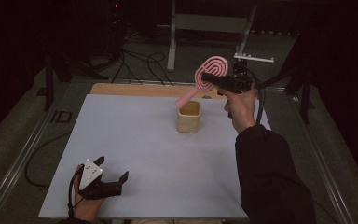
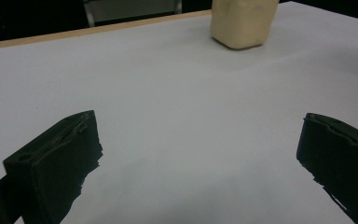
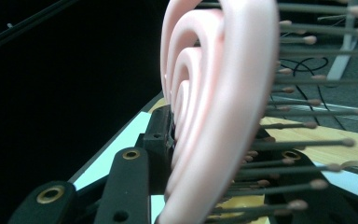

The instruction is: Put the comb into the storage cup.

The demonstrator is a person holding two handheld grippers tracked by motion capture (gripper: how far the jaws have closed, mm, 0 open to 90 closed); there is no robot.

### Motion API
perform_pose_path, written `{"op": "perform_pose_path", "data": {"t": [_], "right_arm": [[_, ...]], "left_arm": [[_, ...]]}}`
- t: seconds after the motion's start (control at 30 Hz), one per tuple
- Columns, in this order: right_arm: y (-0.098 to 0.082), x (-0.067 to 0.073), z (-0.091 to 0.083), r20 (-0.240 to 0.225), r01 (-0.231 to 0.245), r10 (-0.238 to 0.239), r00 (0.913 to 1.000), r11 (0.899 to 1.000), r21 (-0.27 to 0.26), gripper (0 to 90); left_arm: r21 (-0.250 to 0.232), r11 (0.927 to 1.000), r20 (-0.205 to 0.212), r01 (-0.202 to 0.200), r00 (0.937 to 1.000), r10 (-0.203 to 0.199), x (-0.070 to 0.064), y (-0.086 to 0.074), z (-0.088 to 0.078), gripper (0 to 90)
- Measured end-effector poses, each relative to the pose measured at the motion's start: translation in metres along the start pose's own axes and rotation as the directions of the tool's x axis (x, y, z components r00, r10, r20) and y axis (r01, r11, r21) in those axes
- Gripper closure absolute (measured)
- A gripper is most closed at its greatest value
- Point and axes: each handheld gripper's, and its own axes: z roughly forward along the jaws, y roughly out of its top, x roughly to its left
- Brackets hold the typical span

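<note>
Resting near edge: one left gripper point(image 1: 113, 169), held in one hand point(image 1: 87, 205) at the table's front left corner; its two black jaws stand wide apart with nothing between them, and the left gripper view shows bare table surface in the gap.
Left gripper parts: one grey three-cornered plate point(image 1: 91, 171) on top; one dark cable point(image 1: 71, 191) looping beside the hand.
Table: one pale grey-white top point(image 1: 135, 154), with one wooden strip point(image 1: 140, 89) showing along its far edge.
Sleeve: one dark sleeve point(image 1: 270, 177) entering from the bottom right, ending in the raised right hand point(image 1: 240, 106).
Container: one cream, square-mouthed cup point(image 1: 189, 116), upright on the far middle of the table; also seen at the top of the left gripper view point(image 2: 243, 21).
Brush: one pink hairbrush point(image 1: 209, 74) with concentric looped ribs, held in the air; its handle slants down so that the tip lies at the cup's rim, though contact cannot be told.
Right gripper: one right gripper point(image 1: 213, 80), above and right of the cup, jaws clamped on the brush head; in the right gripper view the ribs point(image 3: 214, 107) stand edge-on and many thin bristles point(image 3: 307, 79) point to the right.
Background: several cables point(image 1: 140, 65) on the dark floor; one metal frame point(image 1: 209, 23).
</note>
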Motion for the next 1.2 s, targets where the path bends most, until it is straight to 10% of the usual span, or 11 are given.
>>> {"op": "perform_pose_path", "data": {"t": [1.2], "right_arm": [[-0.014, -0.032, 0.008, 0.069, -0.06, 0.06, 0.9958, 0.998, -0.009, 63.4]], "left_arm": [[-0.005, 1.0, -0.002, -0.003, 1.0, 0.003, -0.001, 0.0, 0.0, 0.0]]}}
